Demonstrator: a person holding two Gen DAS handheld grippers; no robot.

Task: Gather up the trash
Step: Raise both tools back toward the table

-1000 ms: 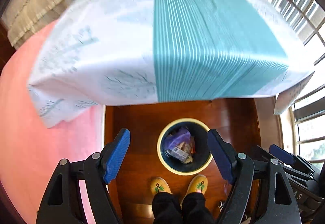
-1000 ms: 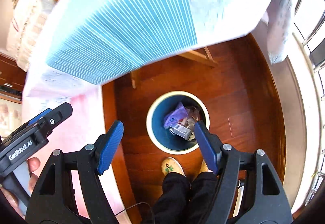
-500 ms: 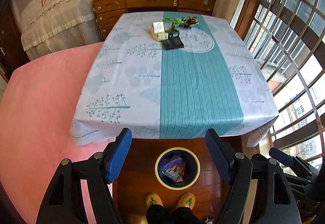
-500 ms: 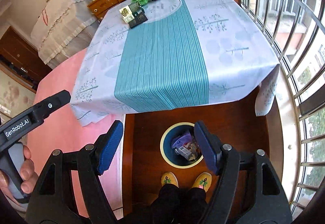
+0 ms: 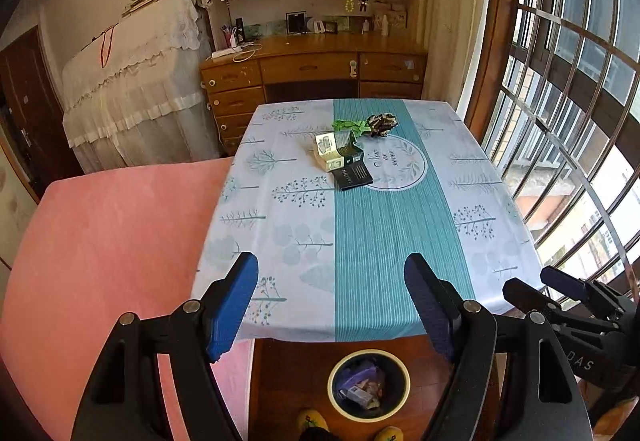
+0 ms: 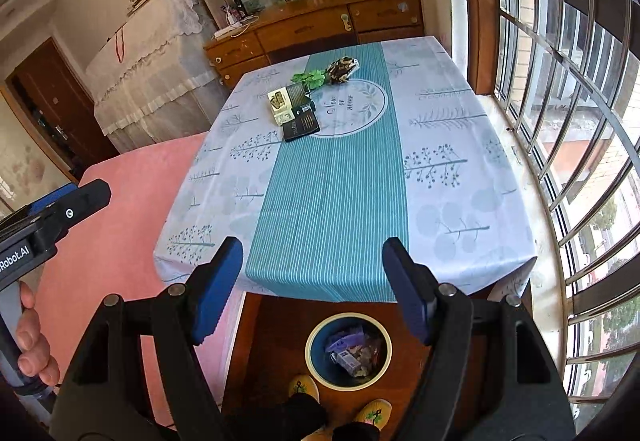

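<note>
Two handheld grippers hang above the near edge of a table (image 5: 280, 177) draped in a white-and-teal cloth. The left gripper (image 5: 331, 305) has its blue-padded fingers (image 5: 232, 305) spread wide apart with nothing between them; the right gripper (image 6: 313, 289) likewise stands wide and empty, its fingers (image 6: 218, 289) framing the cloth's teal stripe.

The trash lies toward the table's far end, at about 12 o'clock from both grippers: a small black booklet (image 5: 353, 176) nearest, a cream and dark carton (image 5: 334, 151) touching it at its 11 o'clock, then a green crumpled wrapper (image 5: 349, 125) and, just beside that at 3 o'clock, a dark patterned crumpled wrapper (image 5: 382, 124).

On the wooden floor below the table's near edge, at 6 o'clock, stands a round blue bin (image 6: 348, 349) with a pale rim, already holding a purple wrapper and other scraps. The person's yellow slippers (image 6: 374, 411) sit just beside it, closer to the camera. A pink bedspread (image 5: 104, 241) fills 9 o'clock; a barred window (image 6: 560, 81) runs along 3 o'clock. A hand (image 6: 30, 345) grips the left gripper's handle in the right camera's view.
</note>
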